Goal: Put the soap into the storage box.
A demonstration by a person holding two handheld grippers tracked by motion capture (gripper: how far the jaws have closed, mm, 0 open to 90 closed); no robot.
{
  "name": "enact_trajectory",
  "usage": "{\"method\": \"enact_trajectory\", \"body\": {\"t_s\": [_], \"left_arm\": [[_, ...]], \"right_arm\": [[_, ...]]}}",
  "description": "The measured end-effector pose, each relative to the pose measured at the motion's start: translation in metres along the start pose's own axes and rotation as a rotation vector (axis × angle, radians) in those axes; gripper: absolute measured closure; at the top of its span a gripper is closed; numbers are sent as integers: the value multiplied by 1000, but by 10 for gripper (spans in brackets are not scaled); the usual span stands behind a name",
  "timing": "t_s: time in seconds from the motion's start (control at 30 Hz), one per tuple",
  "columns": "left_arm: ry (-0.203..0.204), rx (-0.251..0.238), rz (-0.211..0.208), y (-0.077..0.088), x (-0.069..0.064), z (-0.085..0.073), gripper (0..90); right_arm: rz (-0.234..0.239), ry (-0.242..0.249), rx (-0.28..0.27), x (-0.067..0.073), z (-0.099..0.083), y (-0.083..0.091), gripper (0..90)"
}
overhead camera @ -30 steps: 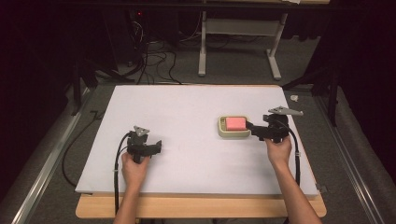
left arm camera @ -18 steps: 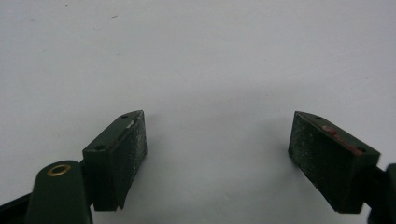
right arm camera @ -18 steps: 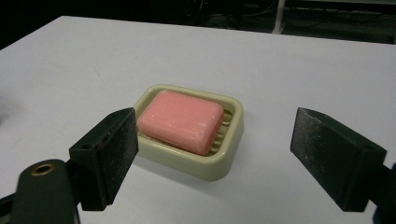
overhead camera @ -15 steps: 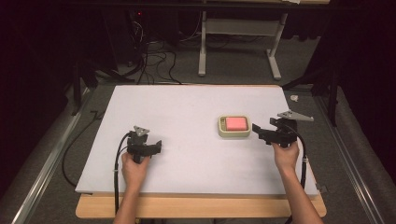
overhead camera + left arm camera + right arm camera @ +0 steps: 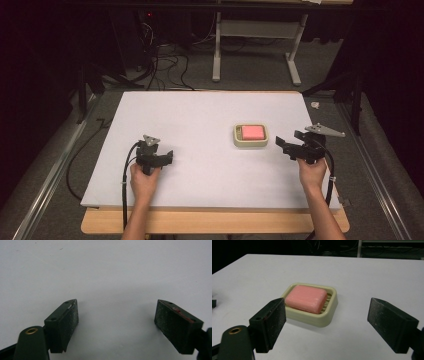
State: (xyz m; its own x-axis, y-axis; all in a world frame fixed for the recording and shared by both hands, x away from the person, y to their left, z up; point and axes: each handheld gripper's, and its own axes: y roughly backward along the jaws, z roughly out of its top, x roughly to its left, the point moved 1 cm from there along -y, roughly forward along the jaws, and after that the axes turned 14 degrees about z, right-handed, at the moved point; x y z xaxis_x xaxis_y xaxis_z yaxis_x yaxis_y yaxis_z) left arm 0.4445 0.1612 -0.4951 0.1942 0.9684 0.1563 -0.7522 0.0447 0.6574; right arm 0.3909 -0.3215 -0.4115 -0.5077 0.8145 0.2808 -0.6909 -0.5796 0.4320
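Note:
A pink bar of soap (image 5: pixel 252 132) (image 5: pixel 306 298) lies in a cream soap dish (image 5: pixel 237 141) (image 5: pixel 325 319) on the white table, right of centre. My right gripper (image 5: pixel 283 144) (image 5: pixel 327 326) stands open just right of the dish, jaws pointing at it with a short gap between. In the right gripper view the dish sits a little beyond the jaws, nearer the left one. My left gripper (image 5: pixel 167 157) (image 5: pixel 116 327) rests open at the front left, over bare white surface, nothing between its jaws.
The white board (image 5: pixel 200 115) covers a wooden table (image 5: pixel 210 222). Cables and metal desk legs (image 5: pixel 216 50) stand on the dark floor behind. A small white piece (image 5: pixel 315 105) lies off the board's far right corner.
My right gripper has drawn back to the right, away from the soap dish, leaving a gap. The left gripper has not moved.

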Motion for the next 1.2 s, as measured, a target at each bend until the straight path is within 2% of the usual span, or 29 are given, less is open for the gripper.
{"method": "enact_trajectory", "body": {"t_s": [0.23, 0.47, 0.87, 1.2], "left_arm": [[-1, 0, 0, 0, 0, 0, 200], [-1, 0, 0, 0, 0, 0, 200], [-1, 0, 1, 0, 0, 0, 200], [-1, 0, 1, 0, 0, 0, 200]], "right_arm": [[16, -14, -17, 3, -7, 8, 159], [32, -8, -28, 9, -14, 12, 159], [56, 1, -16, 18, -25, 13, 159], [56, -2, 8, 22, -36, 10, 161]]}}
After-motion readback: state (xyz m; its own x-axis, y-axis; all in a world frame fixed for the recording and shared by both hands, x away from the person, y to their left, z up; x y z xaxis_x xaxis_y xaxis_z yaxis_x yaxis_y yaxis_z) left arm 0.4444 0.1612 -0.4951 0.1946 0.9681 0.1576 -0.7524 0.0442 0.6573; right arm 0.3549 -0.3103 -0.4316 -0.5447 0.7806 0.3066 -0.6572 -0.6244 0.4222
